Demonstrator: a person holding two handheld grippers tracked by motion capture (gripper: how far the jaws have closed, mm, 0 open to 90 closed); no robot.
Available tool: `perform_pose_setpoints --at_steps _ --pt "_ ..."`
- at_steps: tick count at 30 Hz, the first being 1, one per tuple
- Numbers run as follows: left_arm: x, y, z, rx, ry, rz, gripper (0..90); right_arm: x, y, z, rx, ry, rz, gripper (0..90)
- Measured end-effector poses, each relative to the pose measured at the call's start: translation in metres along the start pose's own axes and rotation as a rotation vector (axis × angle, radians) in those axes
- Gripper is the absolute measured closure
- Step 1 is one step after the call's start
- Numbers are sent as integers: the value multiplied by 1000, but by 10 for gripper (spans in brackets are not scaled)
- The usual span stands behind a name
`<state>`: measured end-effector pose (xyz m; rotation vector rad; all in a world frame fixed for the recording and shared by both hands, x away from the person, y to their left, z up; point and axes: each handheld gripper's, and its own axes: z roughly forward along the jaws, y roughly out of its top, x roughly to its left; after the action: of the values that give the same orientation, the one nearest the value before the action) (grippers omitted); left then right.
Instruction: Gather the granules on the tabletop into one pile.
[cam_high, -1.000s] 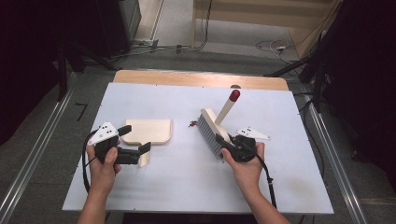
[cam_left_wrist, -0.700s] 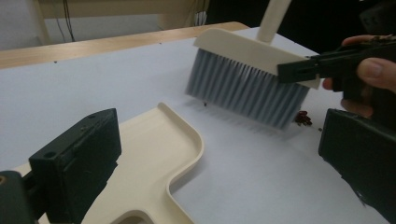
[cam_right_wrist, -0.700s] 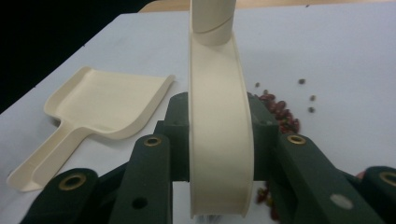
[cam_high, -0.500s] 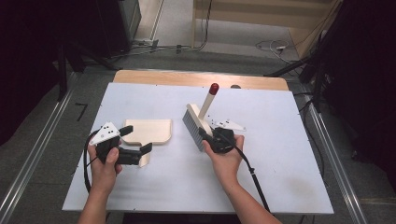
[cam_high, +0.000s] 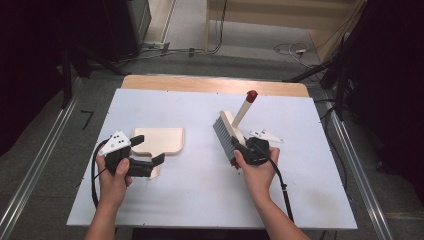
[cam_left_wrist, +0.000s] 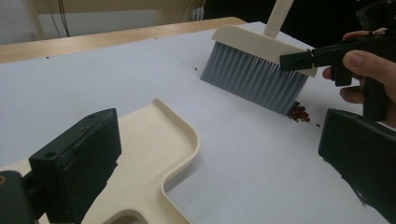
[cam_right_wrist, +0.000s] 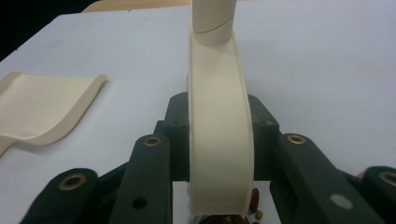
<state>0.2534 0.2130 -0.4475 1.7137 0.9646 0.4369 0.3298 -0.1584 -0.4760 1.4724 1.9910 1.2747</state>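
A cream dustpan (cam_high: 161, 140) lies flat on the white table, left of centre. My left gripper (cam_high: 149, 149) stands open at its handle end, one jaw on either side, wide apart (cam_left_wrist: 219, 154). The dustpan (cam_left_wrist: 154, 140) runs out from beside the left-hand jaw. A cream brush (cam_high: 228, 131) with grey bristles and a red-tipped handle stands on the table right of centre. My right gripper (cam_high: 238, 149) is shut on the brush's back (cam_right_wrist: 219, 126). A small heap of red beans (cam_left_wrist: 299, 113) lies at the foot of the bristles (cam_left_wrist: 254, 77).
The white tabletop (cam_high: 200, 200) has a wooden strip (cam_high: 215, 85) along its far edge. Metal rails (cam_high: 35, 180) run along the floor on both sides. Cables lie on the floor (cam_high: 295, 50) beyond the table.
The right gripper swept the brush left toward the dustpan, then carried it back right to about where it began. The left gripper and the dustpan have stayed put.
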Motion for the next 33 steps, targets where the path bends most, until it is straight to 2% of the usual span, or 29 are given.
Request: perform_pose_setpoints --at_steps 3,6,9,11,13,15,17,19,22,25,29,30,32,33 --pt "0 0 0 1 0 1 0 -3 0 -1 0 3 12 664" --pt "1 0 -1 0 1 0 0 -6 3 -3 -6 49 31 665" --pt "2 0 -2 -6 2 -5 0 -9 9 -8 -25 100 -7 664" --pt "2 0 -2 -7 3 -5 0 -14 16 -15 -31 142 -56 664" --pt "2 0 -3 -5 4 -5 0 -22 24 -25 -41 195 -125 664" --pt "2 0 -3 -5 4 -6 0 -32 31 -36 -56 258 -218 665" --pt "2 0 -2 -4 6 -5 0 -44 37 -47 -67 312 -349 665" --pt "2 -1 -2 -2 6 -8 0 -55 41 -57 -31 363 -439 665" --pt "2 -1 0 2 9 -8 0 -70 36 -65 26 480 -547 664" --pt "1 -1 1 4 10 -8 0 -75 24 -66 86 597 -590 664" --pt "1 -1 2 5 8 -9 0 -76 5 -52 167 700 -625 665" --pt "1 -1 2 4 8 -9 0 -76 2 -46 170 726 -631 665" --pt "1 -1 1 6 8 -8 0 -79 0 -37 141 739 -626 665" --pt "1 -1 1 5 8 -7 0 -80 2 -34 131 720 -634 665"
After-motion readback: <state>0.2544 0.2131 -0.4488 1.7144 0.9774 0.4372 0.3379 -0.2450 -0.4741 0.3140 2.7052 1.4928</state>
